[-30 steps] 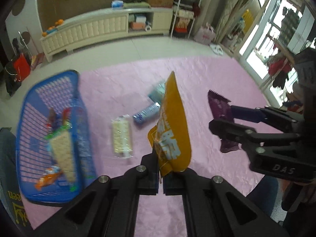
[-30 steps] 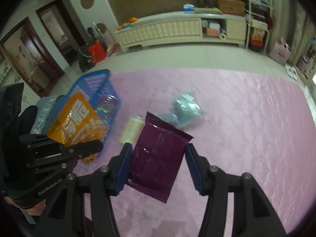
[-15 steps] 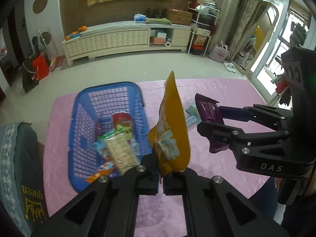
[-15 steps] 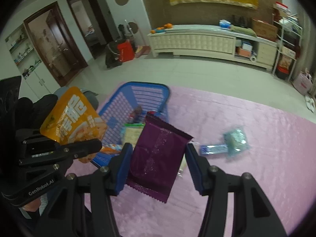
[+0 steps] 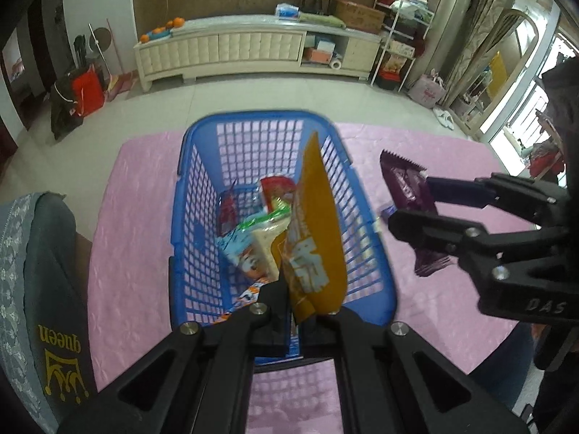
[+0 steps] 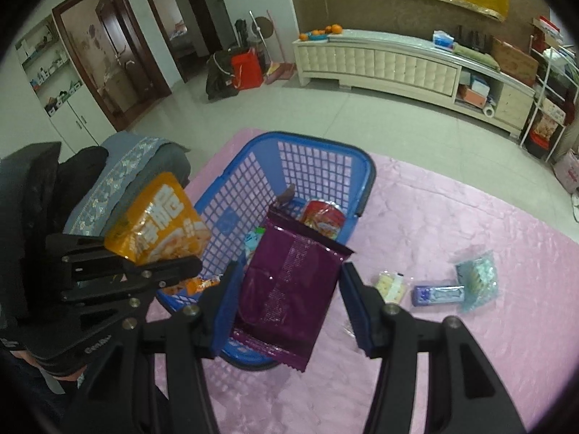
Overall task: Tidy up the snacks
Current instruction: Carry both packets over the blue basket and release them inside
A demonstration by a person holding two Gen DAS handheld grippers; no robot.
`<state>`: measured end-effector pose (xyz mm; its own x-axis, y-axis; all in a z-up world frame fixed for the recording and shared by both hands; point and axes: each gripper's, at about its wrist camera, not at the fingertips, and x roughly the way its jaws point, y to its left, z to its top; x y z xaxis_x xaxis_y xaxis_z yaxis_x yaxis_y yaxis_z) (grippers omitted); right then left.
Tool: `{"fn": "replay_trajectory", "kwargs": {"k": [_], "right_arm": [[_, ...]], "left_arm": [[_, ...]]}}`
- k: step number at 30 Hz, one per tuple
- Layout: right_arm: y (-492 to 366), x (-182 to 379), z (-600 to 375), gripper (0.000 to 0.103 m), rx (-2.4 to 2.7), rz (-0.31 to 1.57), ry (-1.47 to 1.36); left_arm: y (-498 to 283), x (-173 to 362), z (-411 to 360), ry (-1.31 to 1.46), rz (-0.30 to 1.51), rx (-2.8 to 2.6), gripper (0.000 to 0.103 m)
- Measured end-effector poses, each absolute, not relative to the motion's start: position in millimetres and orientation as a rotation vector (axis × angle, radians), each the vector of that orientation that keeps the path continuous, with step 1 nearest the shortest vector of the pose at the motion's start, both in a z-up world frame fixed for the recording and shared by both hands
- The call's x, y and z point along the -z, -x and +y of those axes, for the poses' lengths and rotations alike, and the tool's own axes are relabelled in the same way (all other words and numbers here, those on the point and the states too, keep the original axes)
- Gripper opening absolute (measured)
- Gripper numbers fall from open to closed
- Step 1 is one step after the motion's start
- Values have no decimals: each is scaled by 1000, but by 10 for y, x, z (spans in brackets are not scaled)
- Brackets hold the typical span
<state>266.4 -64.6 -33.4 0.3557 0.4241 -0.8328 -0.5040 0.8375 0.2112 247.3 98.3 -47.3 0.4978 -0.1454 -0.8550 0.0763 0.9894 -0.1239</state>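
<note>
My left gripper (image 5: 295,316) is shut on an orange snack bag (image 5: 316,238) and holds it upright over the near end of the blue basket (image 5: 197,166); the bag shows in the right wrist view too (image 6: 155,220). My right gripper (image 6: 289,296) is shut on a purple snack packet (image 6: 289,289), held above the basket's near right rim (image 6: 365,188). The packet also shows in the left wrist view (image 5: 409,188). Several snacks lie in the basket, among them a red packet (image 6: 324,217).
The basket stands on a pink mat (image 6: 452,224). Three loose snacks lie on the mat to the right: a pale cracker pack (image 6: 391,285), a blue bar (image 6: 438,294) and a teal packet (image 6: 477,278). A grey cushion (image 5: 39,271) lies at the left.
Both grippers have swung left with their packets, from over the open mat to over the blue basket. Neither grip has changed.
</note>
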Motion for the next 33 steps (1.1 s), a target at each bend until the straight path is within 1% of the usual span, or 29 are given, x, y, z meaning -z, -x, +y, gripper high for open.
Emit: {"fn": "replay_trajectory", "kwargs": {"k": [6,9,22,23,25,26,27,29,33], "right_arm": [[-2668,457,-508,59,-598,1080,113],[-2653,495,-485,59,-599,1089,119],[-2585,433,-525,59,-591,1086,114],[-2586,431,-527,59,-590,1086,113],[-2576,414,-538,59,-590,1082,114],[-2573,402,-543,59,-590,1080,113],[-2569,391,-552,59,-591,1076,110],[-2562,371,-566,59,-592,1071,105],[-2565,339,-596,59,-594,1062,99]], "left_arm": [[-2503,748,1131,96,1084,134,2],[-2484,806,1135,102,1097,140,2],[-2428,823,1103,95,1110,122,2],[-2429,809,1085,94,1111,126,5],[-2415,788,1066,88,1107,131,20],[-2405,765,1050,76,1099,126,34],[-2391,734,1032,61,1086,125,41],[-2378,699,1016,41,1074,119,43],[-2355,590,1003,15,1049,102,56]]}}
